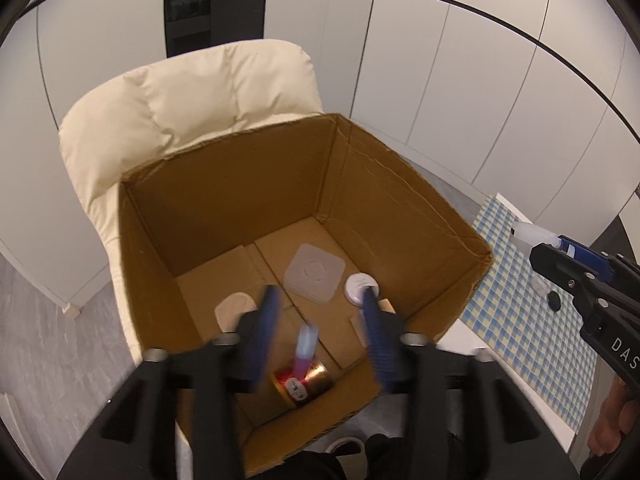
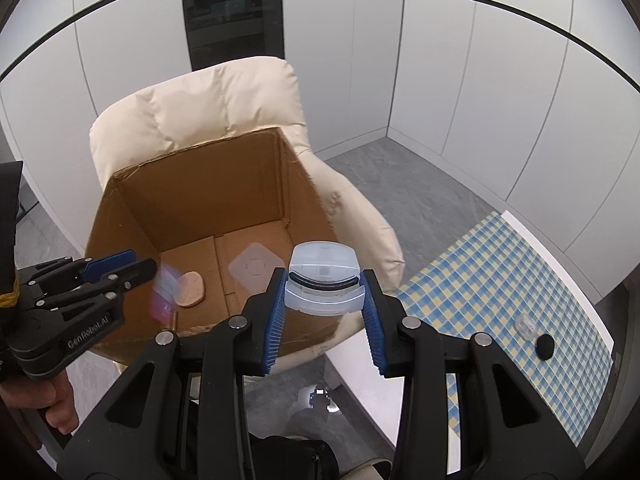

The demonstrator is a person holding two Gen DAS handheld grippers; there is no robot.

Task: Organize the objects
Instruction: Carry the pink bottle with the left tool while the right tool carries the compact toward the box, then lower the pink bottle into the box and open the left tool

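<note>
An open cardboard box (image 1: 360, 184) (image 2: 192, 200) stands on a cream padded chair (image 1: 180, 92). My left gripper (image 1: 320, 294) (image 2: 142, 262) hangs open over the box. A small pink-and-white tube (image 1: 306, 346) (image 2: 164, 292) shows blurred in the air between and below its fingers, free of the pads. On the box floor lie a square grey lid (image 1: 314, 276), a round white cap (image 1: 358, 286), a beige oval piece (image 1: 234, 308) and a gold-and-red can (image 1: 304, 384). My right gripper (image 2: 323, 280) (image 1: 560, 246) is shut on a translucent plastic container (image 2: 322, 276), at the box's right edge.
A table with a blue-and-yellow checked cloth (image 2: 500, 272) (image 1: 516, 304) lies to the right of the chair. It bears a small black disc (image 2: 545, 347) and a small clear piece (image 2: 525, 326). White wall panels stand behind, grey floor below. A hand (image 2: 56, 404) holds the left gripper.
</note>
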